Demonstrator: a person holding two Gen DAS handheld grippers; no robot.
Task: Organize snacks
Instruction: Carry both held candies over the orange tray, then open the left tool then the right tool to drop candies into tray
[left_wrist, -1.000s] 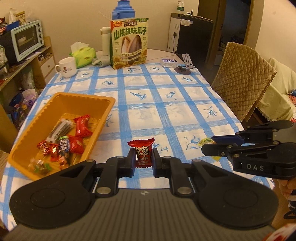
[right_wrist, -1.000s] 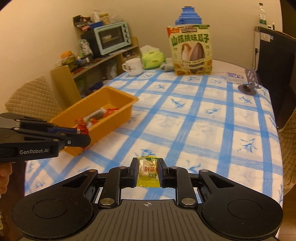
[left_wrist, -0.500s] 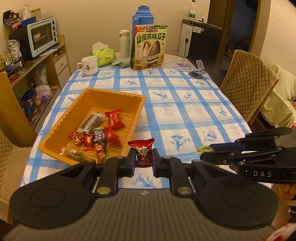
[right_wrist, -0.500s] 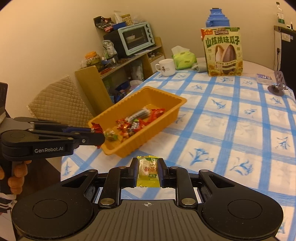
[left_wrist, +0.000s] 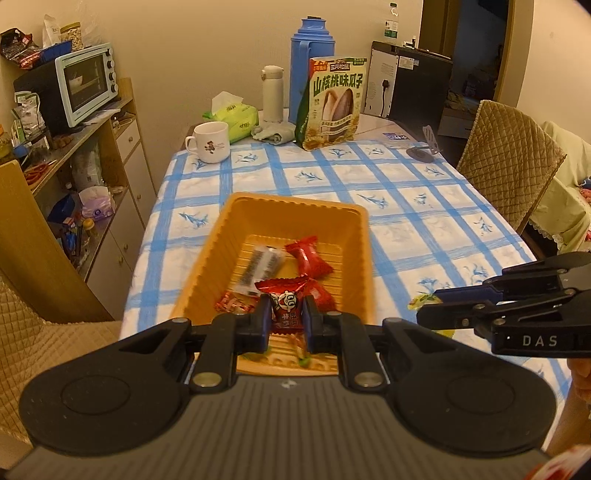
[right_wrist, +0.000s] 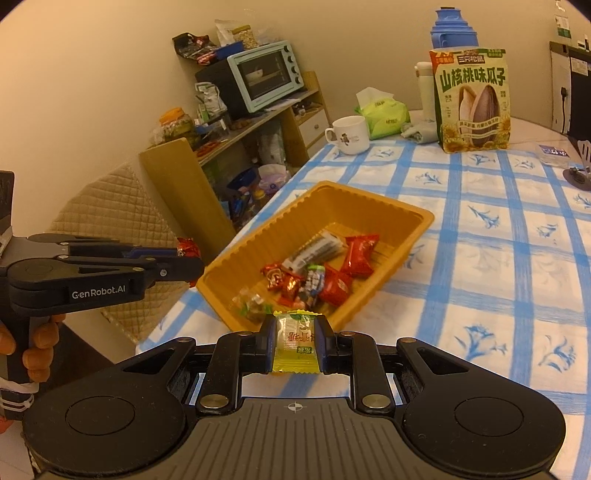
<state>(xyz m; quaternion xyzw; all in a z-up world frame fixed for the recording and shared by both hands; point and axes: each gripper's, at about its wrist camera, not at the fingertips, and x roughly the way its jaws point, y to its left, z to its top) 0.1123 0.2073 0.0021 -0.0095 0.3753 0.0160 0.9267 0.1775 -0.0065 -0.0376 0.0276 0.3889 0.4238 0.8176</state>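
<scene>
The left gripper (left_wrist: 286, 319) is closed on a red candy (left_wrist: 284, 308), with its pads pressing the wrapper from both sides, and it hangs above the near end of the orange tray (left_wrist: 295, 206). The right gripper (right_wrist: 295, 341) is clamped on a yellow-green candy (right_wrist: 295, 341) just beside the tray's near corner. Several wrapped snacks (right_wrist: 317, 269) lie inside the tray, which stands on the blue checked tablecloth (right_wrist: 517, 258). At the far end of the table are a white mug (left_wrist: 208, 142) and a sunflower seed bag (left_wrist: 332, 103).
</scene>
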